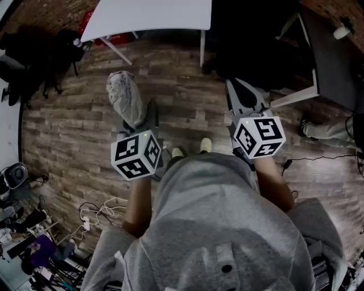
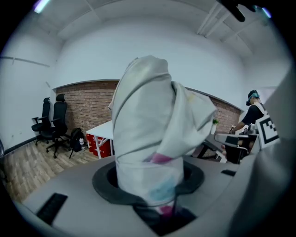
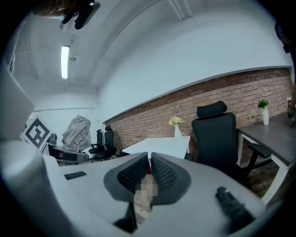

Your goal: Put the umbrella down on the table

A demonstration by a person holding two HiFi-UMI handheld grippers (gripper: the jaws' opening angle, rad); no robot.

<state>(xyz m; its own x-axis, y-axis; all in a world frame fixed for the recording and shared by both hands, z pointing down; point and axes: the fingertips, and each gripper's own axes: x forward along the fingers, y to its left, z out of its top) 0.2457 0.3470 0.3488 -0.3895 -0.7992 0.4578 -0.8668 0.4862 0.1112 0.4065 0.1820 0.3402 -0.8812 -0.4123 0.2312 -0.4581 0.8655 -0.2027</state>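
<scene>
Gripping the folded umbrella [image 2: 152, 134], the fingers of the left gripper [image 1: 142, 122] hold it over the floor [image 1: 187, 102], well apart from the worktop [image 1: 148, 17]; the right gripper [image 3: 149, 169] has its fingers together, empty.

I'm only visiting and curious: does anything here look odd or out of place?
Only the umbrella: its pale fabric is bunched loosely, not neatly rolled, and the left gripper holds it over the floor, short of the white table. Nothing looks spilled.

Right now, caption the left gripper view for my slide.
Left gripper grips the folded pale umbrella; white table behind.
</scene>
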